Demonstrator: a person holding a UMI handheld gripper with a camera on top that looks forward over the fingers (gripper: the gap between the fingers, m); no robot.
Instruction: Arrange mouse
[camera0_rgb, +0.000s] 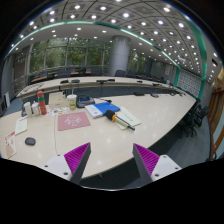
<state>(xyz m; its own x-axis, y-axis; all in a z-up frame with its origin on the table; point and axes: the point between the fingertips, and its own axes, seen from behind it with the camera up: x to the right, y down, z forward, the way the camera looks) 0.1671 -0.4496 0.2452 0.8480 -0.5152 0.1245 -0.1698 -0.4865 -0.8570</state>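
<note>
gripper view, nearest first: the gripper (111, 160) is held above the near edge of a large white table (120, 140), its two fingers spread wide with nothing between them; one magenta pad (76, 155) and its partner each face inward over bare tabletop. taking the pink mat (73, 121) as landmark: it lies flat well beyond the fingers, toward the far side of the table. the mouse (30, 141), a small dark oval, rests on the table nearer than the pink mat and off to its left, well apart from the gripper. a sheet of paper (20, 126) lies just beyond the mouse. a blue flat item (107, 107) sits right of the pink mat and slightly farther, with pale boxes just beside it; their kind cannot be told. a red container (41, 105) stands upright left of the pink mat, farther back. beyond the table, rows of desks, windows and ceiling lights.
</note>
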